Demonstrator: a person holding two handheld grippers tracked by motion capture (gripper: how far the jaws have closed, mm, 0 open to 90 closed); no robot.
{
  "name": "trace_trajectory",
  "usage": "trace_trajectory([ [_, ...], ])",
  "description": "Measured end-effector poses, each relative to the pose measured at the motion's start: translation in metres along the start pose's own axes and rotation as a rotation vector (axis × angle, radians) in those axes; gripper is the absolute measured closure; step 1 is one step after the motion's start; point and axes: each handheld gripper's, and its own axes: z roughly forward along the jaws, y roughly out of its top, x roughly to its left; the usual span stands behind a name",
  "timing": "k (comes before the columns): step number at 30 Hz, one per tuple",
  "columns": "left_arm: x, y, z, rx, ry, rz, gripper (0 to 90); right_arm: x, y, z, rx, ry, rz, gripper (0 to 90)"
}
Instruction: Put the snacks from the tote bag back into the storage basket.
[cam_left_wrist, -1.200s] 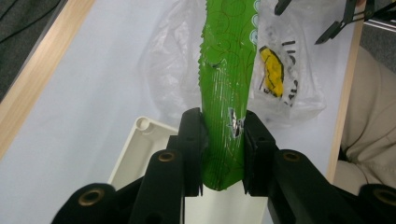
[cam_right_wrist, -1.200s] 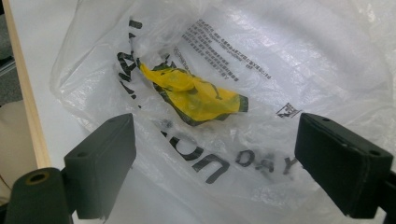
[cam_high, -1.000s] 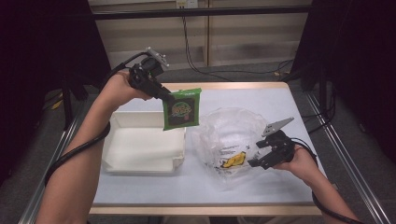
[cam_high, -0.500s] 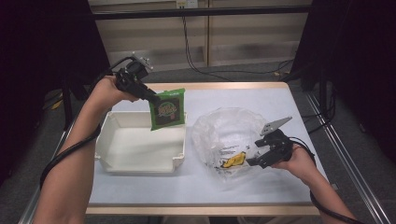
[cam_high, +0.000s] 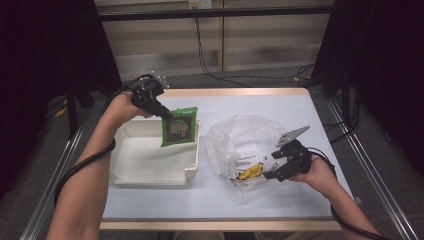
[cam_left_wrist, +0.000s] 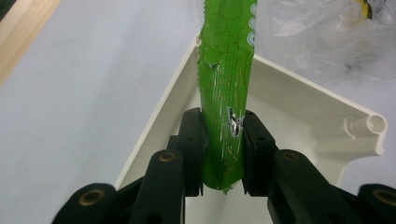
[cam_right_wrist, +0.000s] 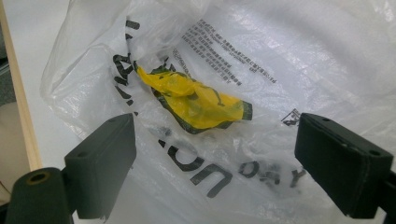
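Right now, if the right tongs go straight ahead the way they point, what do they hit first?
Most likely the clear plastic bag: the open right tongs face it, with the yellow packet inside just beyond. Depth is hard to judge.

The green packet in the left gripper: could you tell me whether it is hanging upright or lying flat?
Upright: the green packet hangs from the left gripper, clamped at its top edge, over the white tray.

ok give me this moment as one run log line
left gripper: shut on green snack packet, over white tray | right gripper: open at clear plastic bag | yellow packet: in bag

glossy green packet (cam_left_wrist: 226, 84), crinkly clear plastic bag (cam_right_wrist: 261, 60) — matt tray (cam_high: 150, 160)
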Motion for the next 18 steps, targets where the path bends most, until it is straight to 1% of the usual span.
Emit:
trace_trajectory([
  [2, 0.002, 0.000, 0.005, -0.008, -0.010, 0.008, 73.3, 0.001, 0.000, 0.001, 0.012, -0.003, 0.001, 12.8],
  [3, 0.003, -0.001, 0.008, -0.010, -0.008, 0.014, 73.3, 0.001, -0.001, 0.000, 0.016, -0.003, -0.005, 12.8],
  [5, 0.006, 0.000, 0.013, 0.001, -0.005, 0.019, 73.2, 0.001, -0.001, 0.000, 0.020, -0.002, -0.004, 12.8],
  [6, 0.007, -0.001, 0.016, -0.001, 0.002, 0.019, 73.2, 0.001, -0.002, 0.000, 0.017, -0.003, -0.008, 12.8],
  [7, 0.008, -0.002, 0.018, -0.006, 0.023, 0.036, 72.7, 0.001, -0.002, 0.000, 0.016, -0.006, 0.000, 12.8],
  [8, 0.008, -0.002, 0.020, -0.018, 0.026, 0.033, 69.9, 0.001, -0.003, -0.001, 0.017, -0.009, 0.004, 12.8],
  [9, 0.010, -0.004, 0.021, -0.051, 0.061, 0.029, 62.6, 0.002, -0.003, -0.001, 0.021, -0.008, 0.005, 12.8],
  [10, 0.012, -0.005, 0.021, -0.067, 0.062, 0.006, 55.0, 0.001, -0.003, 0.000, 0.019, -0.006, 0.000, 12.8],
  [11, 0.014, -0.006, 0.021, -0.082, 0.064, 0.004, 50.0, 0.002, -0.003, -0.001, 0.019, -0.006, -0.002, 12.7],
  [12, 0.014, -0.007, 0.020, -0.095, 0.093, -0.017, 42.5, 0.002, -0.003, -0.001, 0.019, -0.005, -0.001, 12.8],
  [13, 0.015, -0.008, 0.017, -0.086, 0.095, -0.040, 36.7, 0.002, -0.003, -0.001, 0.021, -0.008, -0.001, 12.8],
  [14, 0.014, -0.009, 0.015, -0.087, 0.099, -0.044, 37.1, 0.003, -0.003, -0.002, 0.019, -0.007, 0.003, 12.8],
  [15, 0.013, -0.010, 0.013, -0.085, 0.103, -0.048, 35.6, 0.003, -0.003, -0.002, 0.016, -0.005, -0.001, 12.8],
  [16, 0.011, -0.011, 0.010, -0.078, 0.119, -0.068, 31.1, 0.003, -0.003, -0.002, 0.016, -0.008, -0.005, 12.8],
  [17, 0.009, -0.013, 0.006, -0.073, 0.145, -0.071, 29.3, 0.003, -0.003, -0.003, 0.011, -0.007, -0.006, 12.8],
  [18, 0.006, -0.015, 0.001, -0.083, 0.169, -0.074, 27.2, 0.003, -0.003, -0.004, 0.011, -0.005, -0.003, 12.8],
])
